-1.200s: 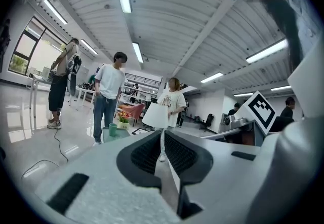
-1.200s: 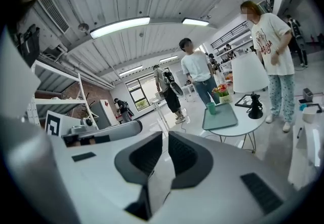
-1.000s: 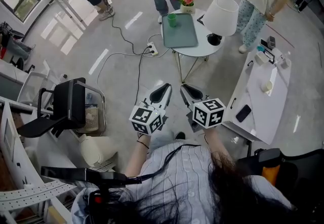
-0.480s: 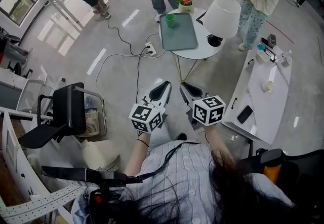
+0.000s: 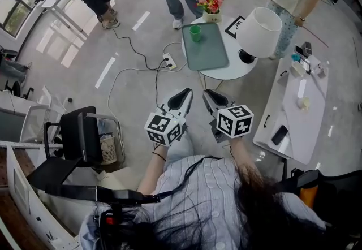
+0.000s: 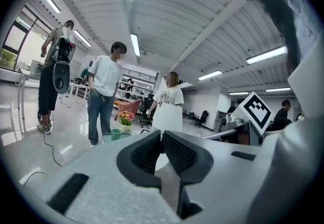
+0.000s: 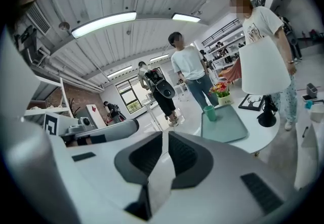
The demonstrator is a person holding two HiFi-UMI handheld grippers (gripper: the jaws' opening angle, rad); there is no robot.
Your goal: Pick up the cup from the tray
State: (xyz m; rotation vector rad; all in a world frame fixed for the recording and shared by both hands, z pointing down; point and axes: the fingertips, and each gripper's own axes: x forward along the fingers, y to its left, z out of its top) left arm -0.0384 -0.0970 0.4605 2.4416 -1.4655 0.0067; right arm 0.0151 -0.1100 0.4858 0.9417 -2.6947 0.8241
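A small green cup (image 5: 195, 33) stands upright at the far left corner of a grey-green tray (image 5: 208, 54) on a round white table (image 5: 229, 70). My left gripper (image 5: 184, 95) and right gripper (image 5: 210, 95) are held side by side over the floor, well short of the table, both shut and empty. In the right gripper view the cup (image 7: 209, 112) and tray (image 7: 224, 126) lie ahead, right of the closed right gripper (image 7: 165, 136). From the left gripper (image 6: 162, 134) the cup (image 6: 116, 134) shows small, far ahead to the left.
A white lamp (image 5: 259, 31), a flower pot (image 5: 211, 4) and a framed picture (image 5: 235, 26) share the round table. A power strip (image 5: 168, 63) with cables lies on the floor. Three people stand beyond the table. A long white desk (image 5: 294, 113) is on the right, a black chair (image 5: 79, 136) on the left.
Both grippers have moved forward across the floor toward the round table, which now sits nearer and a little more to the right in the head view. Both stay shut.
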